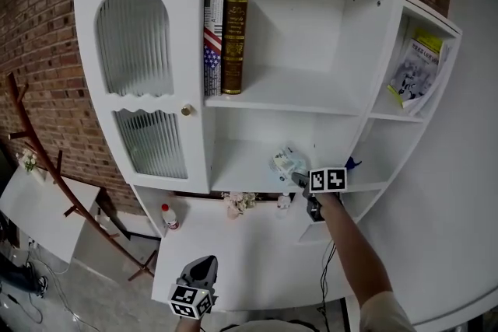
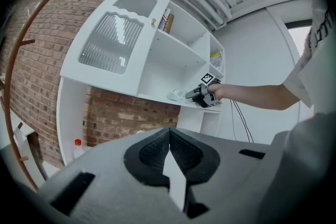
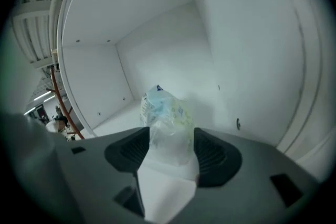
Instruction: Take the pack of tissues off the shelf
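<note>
The pack of tissues (image 1: 286, 164), in clear crinkly plastic with pale blue and yellow print, stands on the lower open shelf (image 1: 241, 176) of the white cabinet, near its right wall. My right gripper (image 1: 299, 179) reaches into that shelf. In the right gripper view the pack (image 3: 165, 123) sits between the wide-spread pads (image 3: 210, 152), and the right gripper (image 3: 171, 147) stands open around it, with the plastic close to both pads. The left gripper view shows the pack (image 2: 177, 95) just ahead of the right gripper (image 2: 202, 96). My left gripper (image 1: 204, 268) hangs low over the desk, shut and empty (image 2: 169, 139).
Two books (image 1: 226, 35) stand on the upper shelf and magazines (image 1: 416, 70) lean in the right side compartment. A red-capped bottle (image 1: 169, 218) and small flowers (image 1: 239, 202) sit on the desk below. A wooden coat rack (image 1: 39, 152) and a white side table (image 1: 39, 214) stand at left.
</note>
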The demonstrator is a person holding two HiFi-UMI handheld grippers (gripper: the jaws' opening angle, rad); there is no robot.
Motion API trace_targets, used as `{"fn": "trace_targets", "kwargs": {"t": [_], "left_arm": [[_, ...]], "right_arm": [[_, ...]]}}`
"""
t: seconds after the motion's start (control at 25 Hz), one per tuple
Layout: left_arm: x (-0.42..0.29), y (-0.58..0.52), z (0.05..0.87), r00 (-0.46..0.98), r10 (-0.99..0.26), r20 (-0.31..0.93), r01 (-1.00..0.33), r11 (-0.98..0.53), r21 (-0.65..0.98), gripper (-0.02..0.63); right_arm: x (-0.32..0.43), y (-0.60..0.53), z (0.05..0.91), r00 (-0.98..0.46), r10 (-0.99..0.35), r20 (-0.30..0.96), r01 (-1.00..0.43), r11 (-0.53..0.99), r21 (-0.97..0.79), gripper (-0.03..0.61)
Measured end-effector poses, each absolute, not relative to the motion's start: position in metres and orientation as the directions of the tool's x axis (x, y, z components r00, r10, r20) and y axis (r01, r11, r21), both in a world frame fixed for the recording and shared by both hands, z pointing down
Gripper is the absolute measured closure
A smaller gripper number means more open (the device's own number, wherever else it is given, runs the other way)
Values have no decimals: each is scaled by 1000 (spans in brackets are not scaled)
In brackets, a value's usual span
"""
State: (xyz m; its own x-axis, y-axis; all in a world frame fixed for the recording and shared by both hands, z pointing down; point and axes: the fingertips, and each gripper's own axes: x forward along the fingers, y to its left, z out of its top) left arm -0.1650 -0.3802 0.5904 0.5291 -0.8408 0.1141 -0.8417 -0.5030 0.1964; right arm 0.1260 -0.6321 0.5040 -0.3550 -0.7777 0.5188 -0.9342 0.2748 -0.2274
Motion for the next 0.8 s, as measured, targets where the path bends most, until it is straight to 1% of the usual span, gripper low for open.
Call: {"fn": "trace_targets", "kwargs": {"t": [0.08, 0.16, 0.2, 0.28, 0.4, 0.52, 0.8], "left_arm": [[-165, -381, 590, 527, -843, 110, -843, -501, 198, 589], [-165, -381, 590, 523, -845, 108, -844, -497, 201, 589], [-165, -380, 590, 522, -846, 107, -845, -495, 202, 589], [-166, -381, 589, 520, -848, 106, -846, -493, 203, 589], [-166, -380, 588, 516, -850, 104, -848, -491, 200, 589], [-165, -378, 589, 520, -847, 108, -846, -494, 203, 589], [-159, -372, 592, 533, -838, 117, -838, -504, 208, 589]], "right_arm": [[124, -633, 508, -362, -745, 560, -932, 306, -195, 314], [121, -631, 510, -378, -718, 584, -922, 345, -173, 387], [119, -629, 511, -392, -708, 588, -915, 365, -171, 404], [114, -625, 513, -421, -690, 589, -900, 397, -178, 459], [108, -618, 512, -466, -679, 567, -878, 436, -199, 523], [104, -610, 505, -496, -691, 526, -858, 481, -178, 538], [104, -592, 484, -501, -744, 441, -836, 548, -26, 541]]}}
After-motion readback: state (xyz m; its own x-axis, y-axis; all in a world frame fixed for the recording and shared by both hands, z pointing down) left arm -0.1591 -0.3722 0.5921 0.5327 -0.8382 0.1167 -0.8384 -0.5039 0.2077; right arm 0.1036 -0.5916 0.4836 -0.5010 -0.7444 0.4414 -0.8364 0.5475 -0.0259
